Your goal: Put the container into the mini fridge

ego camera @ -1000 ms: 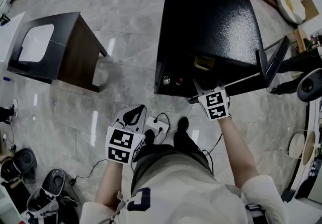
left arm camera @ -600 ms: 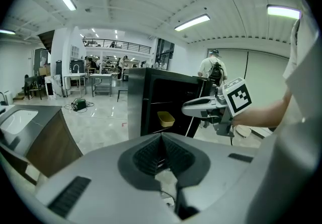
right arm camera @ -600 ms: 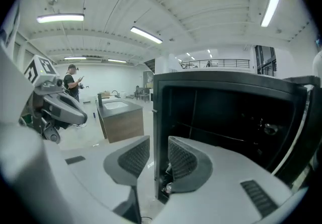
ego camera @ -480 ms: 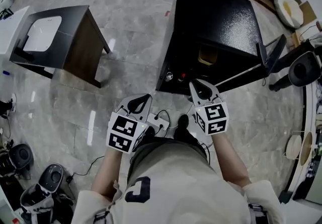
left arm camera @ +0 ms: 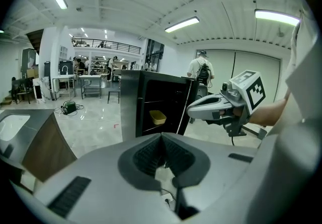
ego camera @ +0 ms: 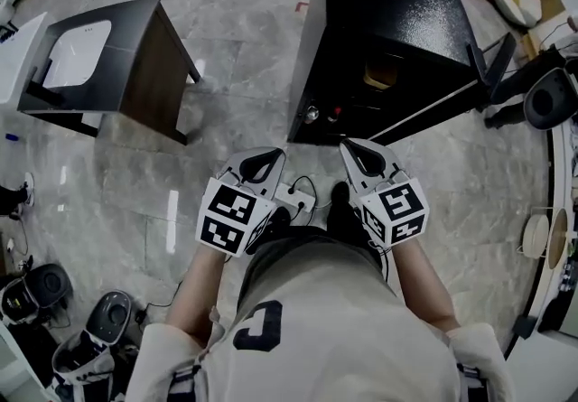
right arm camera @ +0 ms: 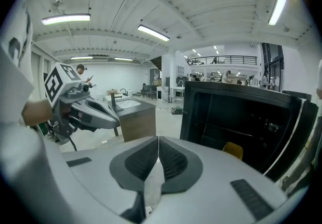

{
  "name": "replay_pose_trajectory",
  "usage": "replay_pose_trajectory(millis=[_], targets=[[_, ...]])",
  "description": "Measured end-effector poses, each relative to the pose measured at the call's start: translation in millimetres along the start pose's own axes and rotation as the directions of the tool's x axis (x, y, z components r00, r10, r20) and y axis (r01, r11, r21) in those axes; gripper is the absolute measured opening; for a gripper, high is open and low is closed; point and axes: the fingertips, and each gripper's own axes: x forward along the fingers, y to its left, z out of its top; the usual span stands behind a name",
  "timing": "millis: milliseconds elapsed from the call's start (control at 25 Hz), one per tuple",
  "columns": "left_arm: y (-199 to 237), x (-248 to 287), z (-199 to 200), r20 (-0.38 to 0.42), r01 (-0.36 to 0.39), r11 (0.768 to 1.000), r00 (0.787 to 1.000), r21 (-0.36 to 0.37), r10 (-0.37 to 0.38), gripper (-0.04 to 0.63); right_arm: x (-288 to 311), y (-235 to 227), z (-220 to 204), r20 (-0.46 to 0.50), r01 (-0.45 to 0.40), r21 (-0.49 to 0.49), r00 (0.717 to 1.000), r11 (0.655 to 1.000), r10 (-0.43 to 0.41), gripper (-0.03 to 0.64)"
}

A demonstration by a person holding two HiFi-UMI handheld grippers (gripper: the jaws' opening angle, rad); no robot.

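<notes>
While left tool (left arm camera: 161,140) and right tool (right arm camera: 158,142) are closed empty, yellow container (ego camera: 380,75) mouth up inside mini fridge (ego camera: 397,3)

The person holds both grippers low before the waist, side by side and near each other, both angled forward and slightly inward. The left gripper (ego camera: 264,157) has its jaws closed, ribbed pads meeting at the tips with nothing between them. The right gripper (ego camera: 352,149) likewise has its jaws pressed together and empty. Each marker cube faces up towards the head. The bare left forearm (ego camera: 194,287) and right forearm (ego camera: 420,281) run back to short light sleeves, elbows bent and tucked beside the torso.
</notes>
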Motion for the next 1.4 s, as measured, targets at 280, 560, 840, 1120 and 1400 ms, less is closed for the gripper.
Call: replay_pose_trajectory(millis=[280,560,840,1120,1400], targets=[[-27,8,-6,-0.017,0.084,0.996,0.996,0.024,-0.083,0.055,-29,18,4,0.03,-0.027,0.054,0.999,0.998,0.026,0.031],[-64,21,3,-0.03,0.119,0.992,0.993,0.031,-0.119,0.055,-58,10,5,0.107,-0.058,0.051,0.993,0.997,0.053,0.029],[-134,46,16,-0.04,0.145,0.987,0.989,0.065,-0.142,0.055,-114,-18,-17,0.142,-0.093,0.1,0.987,0.991,0.079,0.029],[-194,60,13,-0.071,0.147,0.986,0.987,0.081,-0.141,0.055,-168,-35,-41,0.174,-0.105,0.122,0.981,0.987,0.083,0.029],[-251,66,-7,-0.097,0.112,0.991,0.99,0.07,-0.105,0.055,-217,-44,-79,0.167,-0.131,0.131,0.98,0.983,0.109,0.029]])
